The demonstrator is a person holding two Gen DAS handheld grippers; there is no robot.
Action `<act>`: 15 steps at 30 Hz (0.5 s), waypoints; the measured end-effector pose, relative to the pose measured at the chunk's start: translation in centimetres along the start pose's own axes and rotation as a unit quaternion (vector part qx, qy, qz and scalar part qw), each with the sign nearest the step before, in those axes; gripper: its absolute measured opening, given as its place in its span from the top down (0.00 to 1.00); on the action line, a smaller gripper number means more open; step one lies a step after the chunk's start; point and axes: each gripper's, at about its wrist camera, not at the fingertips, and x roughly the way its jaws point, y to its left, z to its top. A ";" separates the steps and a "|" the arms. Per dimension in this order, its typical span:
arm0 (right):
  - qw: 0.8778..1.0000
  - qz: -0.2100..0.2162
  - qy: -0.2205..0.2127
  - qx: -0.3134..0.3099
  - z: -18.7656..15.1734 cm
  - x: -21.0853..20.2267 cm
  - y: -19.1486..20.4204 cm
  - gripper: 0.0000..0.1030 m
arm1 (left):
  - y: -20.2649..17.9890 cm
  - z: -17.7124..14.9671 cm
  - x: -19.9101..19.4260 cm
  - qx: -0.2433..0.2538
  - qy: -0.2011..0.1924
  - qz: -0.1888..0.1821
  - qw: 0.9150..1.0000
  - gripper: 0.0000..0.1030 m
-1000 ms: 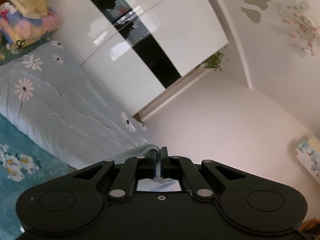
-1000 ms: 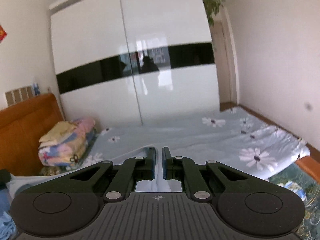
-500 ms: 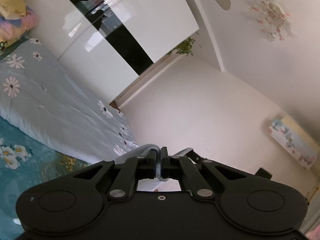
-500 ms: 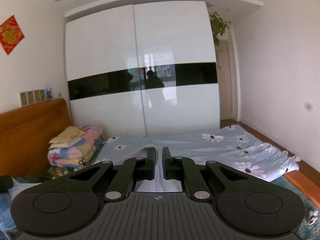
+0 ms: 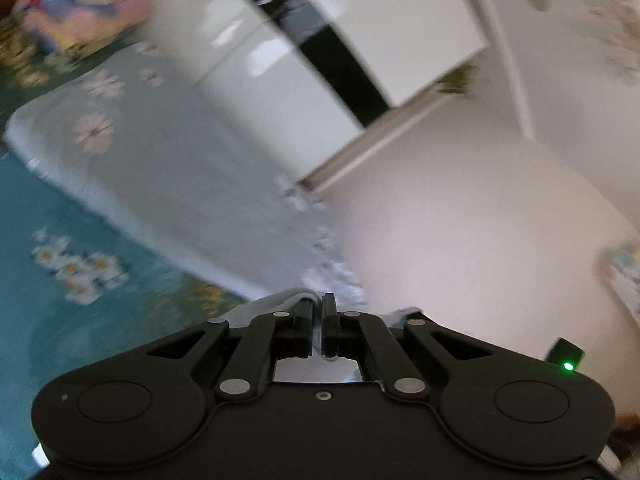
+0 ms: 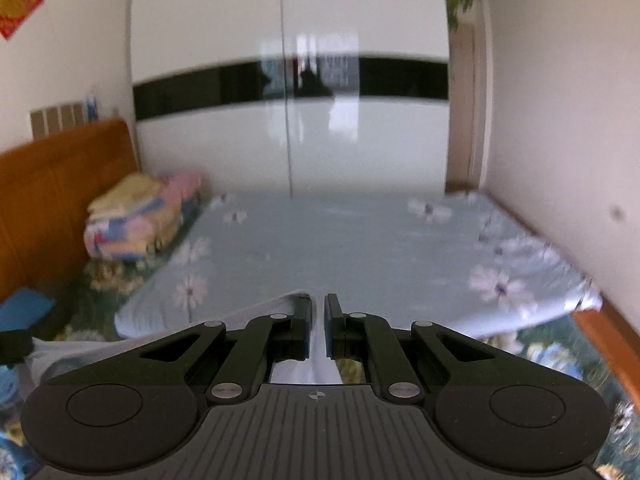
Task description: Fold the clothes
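A pale grey-white garment is pinched in both grippers and held up above the bed. In the left wrist view my left gripper (image 5: 317, 305) is shut on a fold of the garment (image 5: 276, 305), which bunches around the fingertips. In the right wrist view my right gripper (image 6: 316, 305) is shut on the garment's edge (image 6: 256, 312), and the cloth drapes down and left toward the other gripper's body (image 6: 14, 346). Most of the garment hangs below, out of sight.
A light blue daisy-print quilt (image 6: 340, 248) covers the bed, over a teal floral sheet (image 5: 60, 280). Folded blankets (image 6: 136, 220) are stacked by the orange headboard (image 6: 48, 208). A white wardrobe with a black band (image 6: 288, 120) stands behind. A wall (image 6: 568, 120) is at right.
Both grippers tilted downward, so the bed fills more of each view. The left wrist view swung back toward the bed and is motion-blurred. Both stay shut on the garment.
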 end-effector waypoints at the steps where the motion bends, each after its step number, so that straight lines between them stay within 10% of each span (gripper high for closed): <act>1: 1.000 0.003 0.013 0.002 -0.3 1.5 0.0 0.95 | 0.8 0.1 1.0 -0.010 0.003 0.014 1.000 1.00; 15: 0.990 0.006 0.139 0.021 -4.6 21.3 -0.8 0.95 | 11.5 5.0 15.6 -0.081 0.030 0.146 0.986 1.00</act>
